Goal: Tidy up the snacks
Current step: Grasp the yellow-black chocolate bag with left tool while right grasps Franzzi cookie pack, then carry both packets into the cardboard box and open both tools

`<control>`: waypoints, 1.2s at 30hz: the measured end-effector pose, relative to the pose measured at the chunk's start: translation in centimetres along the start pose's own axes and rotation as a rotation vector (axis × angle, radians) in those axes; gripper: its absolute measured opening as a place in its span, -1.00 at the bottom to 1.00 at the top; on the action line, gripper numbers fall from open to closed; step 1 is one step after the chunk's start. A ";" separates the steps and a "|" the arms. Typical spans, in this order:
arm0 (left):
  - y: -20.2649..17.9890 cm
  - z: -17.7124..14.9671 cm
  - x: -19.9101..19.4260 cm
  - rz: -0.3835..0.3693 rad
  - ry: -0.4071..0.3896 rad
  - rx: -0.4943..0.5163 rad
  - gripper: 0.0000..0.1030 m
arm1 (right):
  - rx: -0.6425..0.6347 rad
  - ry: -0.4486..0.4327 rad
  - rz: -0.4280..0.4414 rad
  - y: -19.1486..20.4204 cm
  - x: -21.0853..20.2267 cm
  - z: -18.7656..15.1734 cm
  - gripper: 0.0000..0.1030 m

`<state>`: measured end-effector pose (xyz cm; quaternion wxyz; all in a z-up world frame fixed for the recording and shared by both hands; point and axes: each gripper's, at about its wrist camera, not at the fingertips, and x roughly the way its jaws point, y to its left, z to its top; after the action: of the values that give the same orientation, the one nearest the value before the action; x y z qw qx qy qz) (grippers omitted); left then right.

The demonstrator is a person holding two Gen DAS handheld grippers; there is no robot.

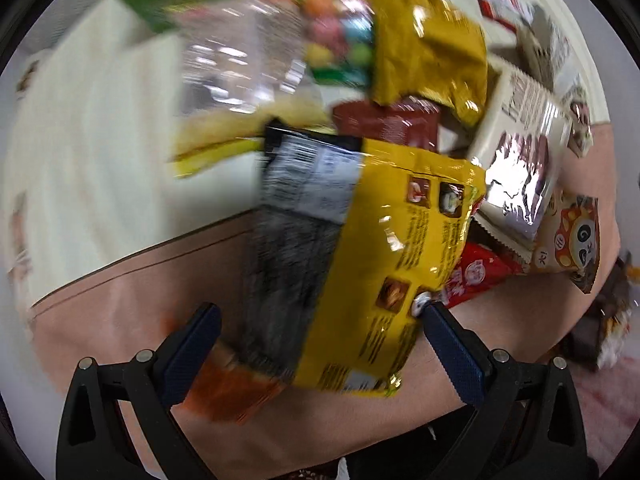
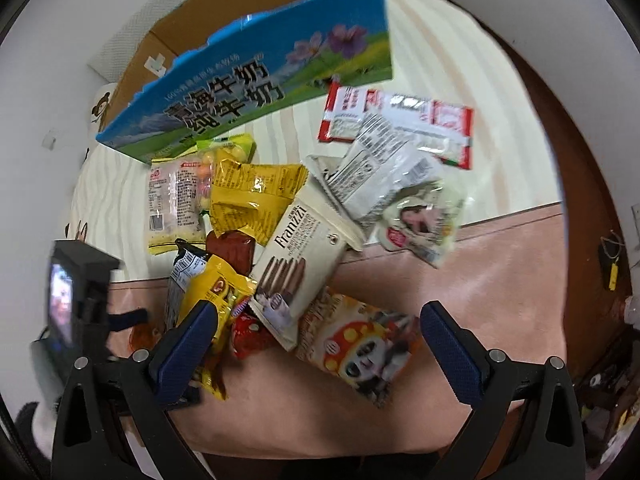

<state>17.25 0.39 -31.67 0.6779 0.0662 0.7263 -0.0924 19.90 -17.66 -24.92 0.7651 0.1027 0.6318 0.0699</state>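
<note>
A heap of snack packets lies where a cream striped sheet (image 2: 440, 52) meets a pink cloth (image 2: 492, 292). My left gripper (image 1: 320, 308) is open around a yellow and black bag (image 1: 372, 248), with an orange packet (image 1: 224, 392) under its left finger. The right fingertip touches the bag's edge. My right gripper (image 2: 320, 308) is open above a panda packet (image 2: 360, 348) and the Franzzi biscuit packet (image 2: 296, 256). The same yellow bag (image 2: 212, 292) sits by the right gripper's left finger. A blue and green milk carton box (image 2: 260, 76) stands open behind the heap.
Further packets lie around: red and white (image 2: 400, 120), white (image 2: 380, 168), clear with coloured sweets (image 2: 176, 200), small yellow (image 2: 256, 196), dark red (image 2: 236, 252). The left gripper's black body (image 2: 76, 300) shows at the left. A brown wooden edge (image 2: 580, 140) borders the right.
</note>
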 end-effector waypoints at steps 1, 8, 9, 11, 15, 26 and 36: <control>-0.2 0.3 0.9 -0.026 0.022 0.013 1.00 | 0.005 0.011 0.004 0.1 0.5 0.2 1.00; 2.2 -0.2 1.1 -0.034 -0.032 -0.109 0.59 | 0.110 0.090 0.037 1.1 5.0 2.1 0.64; 2.8 -0.5 0.8 -0.037 -0.044 -0.149 0.58 | 0.137 0.102 0.030 1.2 5.8 2.4 0.62; 4.4 -1.5 -0.2 -0.038 -0.085 -0.243 0.56 | 0.187 0.121 0.018 1.5 7.2 2.9 0.60; 6.9 -3.4 -0.9 -0.007 -0.122 -0.380 0.51 | 0.269 0.181 -0.022 2.4 10.5 3.6 0.45; 10.5 -2.6 1.5 -0.079 -0.066 -0.362 0.70 | -0.306 0.290 -0.215 8.8 12.5 2.2 0.22; 11.1 -3.9 0.1 -0.084 -0.113 -0.410 0.59 | -0.078 0.227 -0.172 6.2 11.7 2.2 0.36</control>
<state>15.87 12.08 -32.01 0.7123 -0.1087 0.6929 0.0256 24.47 -9.01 -34.18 0.6954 0.0101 0.7175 0.0397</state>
